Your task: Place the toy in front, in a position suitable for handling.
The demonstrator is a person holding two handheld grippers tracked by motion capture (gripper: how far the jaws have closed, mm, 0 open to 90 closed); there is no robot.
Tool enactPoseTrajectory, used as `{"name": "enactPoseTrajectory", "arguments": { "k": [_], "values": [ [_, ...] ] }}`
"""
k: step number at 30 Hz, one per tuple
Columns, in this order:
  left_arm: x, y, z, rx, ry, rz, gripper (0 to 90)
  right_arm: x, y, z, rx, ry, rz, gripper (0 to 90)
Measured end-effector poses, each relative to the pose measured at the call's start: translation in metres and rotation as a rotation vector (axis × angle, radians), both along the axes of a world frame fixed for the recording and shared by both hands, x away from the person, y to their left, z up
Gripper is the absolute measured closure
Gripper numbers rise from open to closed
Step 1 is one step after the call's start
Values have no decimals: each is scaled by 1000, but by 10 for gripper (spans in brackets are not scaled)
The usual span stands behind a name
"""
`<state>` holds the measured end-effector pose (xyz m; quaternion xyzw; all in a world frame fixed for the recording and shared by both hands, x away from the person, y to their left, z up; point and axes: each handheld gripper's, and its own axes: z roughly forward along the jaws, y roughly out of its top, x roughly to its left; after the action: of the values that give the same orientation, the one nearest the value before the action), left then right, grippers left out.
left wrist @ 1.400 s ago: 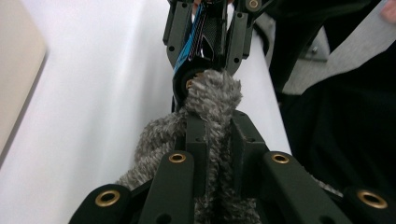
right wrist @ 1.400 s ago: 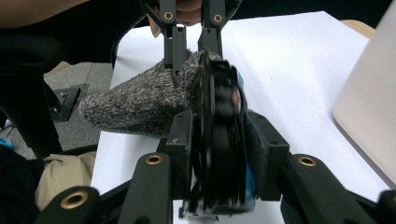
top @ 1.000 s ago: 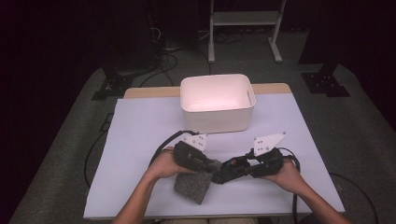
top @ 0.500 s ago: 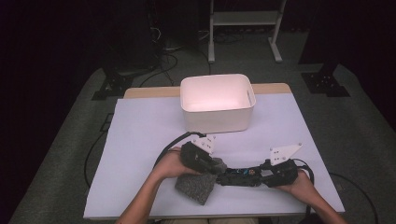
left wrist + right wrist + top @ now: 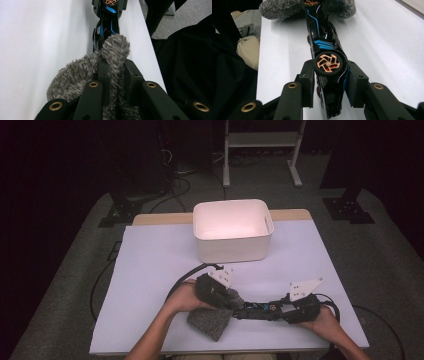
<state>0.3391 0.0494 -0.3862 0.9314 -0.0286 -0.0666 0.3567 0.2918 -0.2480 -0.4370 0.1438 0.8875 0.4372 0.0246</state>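
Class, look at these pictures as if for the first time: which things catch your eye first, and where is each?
Nearest the front edge of the white table, a black toy car with blue stripes and copper wheels lies between the jaws of the right gripper. Beside it, the left gripper pinches a fuzzy grey cloth. Farther back stands an empty white bin.
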Motion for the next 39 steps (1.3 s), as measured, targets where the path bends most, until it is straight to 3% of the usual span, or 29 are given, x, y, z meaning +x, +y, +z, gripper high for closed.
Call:
{"name": "enactPoseTrajectory", "arguments": {
  "k": [9, 17, 22, 30, 39],
  "values": [
    [1, 1, 0, -3, 9, -1, 782, 5, 16, 0, -28, -21, 12, 492],
    [2, 7, 1, 23, 6, 12, 780, 13, 37, 1, -82, -25, 84, 539],
    [4, 15, 1, 21, 7, 27, 780, 15, 43, 0, -99, -31, 100, 540],
    [4, 31, 3, -21, 14, 56, 780, 18, 48, 2, -133, -40, 114, 548],
    [2, 57, 10, -53, 3, 89, 779, 21, 66, 1, -112, -45, 124, 555]
  ]
}}
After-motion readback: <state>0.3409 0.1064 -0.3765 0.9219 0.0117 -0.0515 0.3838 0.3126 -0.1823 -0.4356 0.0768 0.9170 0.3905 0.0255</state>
